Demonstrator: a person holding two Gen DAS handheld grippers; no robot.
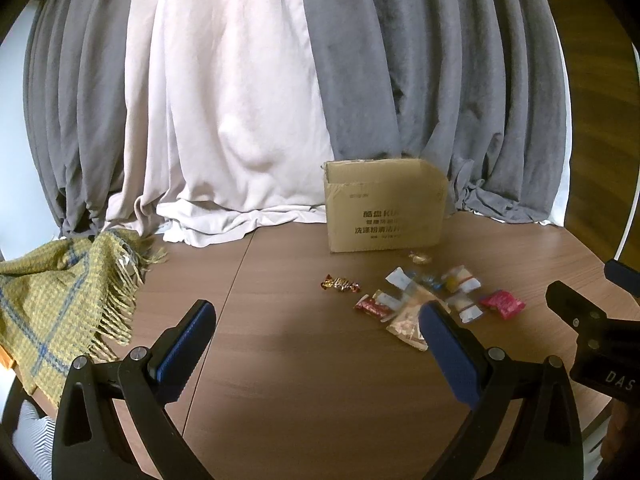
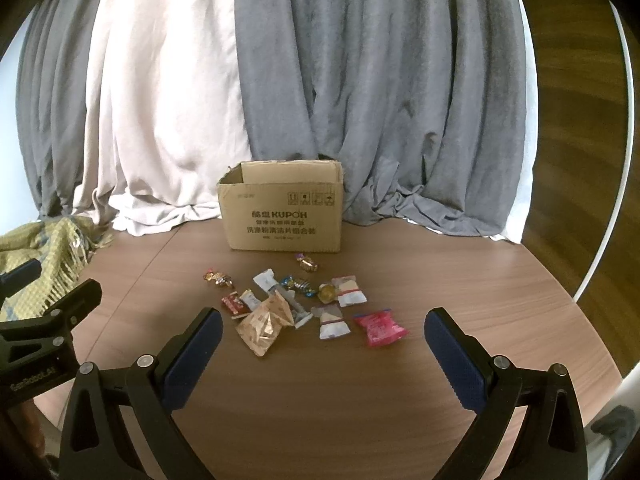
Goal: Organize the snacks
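Task apparently at its start: the snacks [image 2: 304, 304] all lie scattered on the desk [image 2: 460, 280] just before the open cardboard box [image 2: 284, 216], while left gripper [image 1: 316, 344] and right gripper [image 2: 324, 344] hover spread apart, empty.

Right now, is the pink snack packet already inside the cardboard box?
No, the pink packet lies on the table, in front of the cardboard box.

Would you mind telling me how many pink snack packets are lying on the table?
1. The pink packet lies at the right end of the snack pile, on the table in front of the cardboard box. Others may be hidden inside the box.
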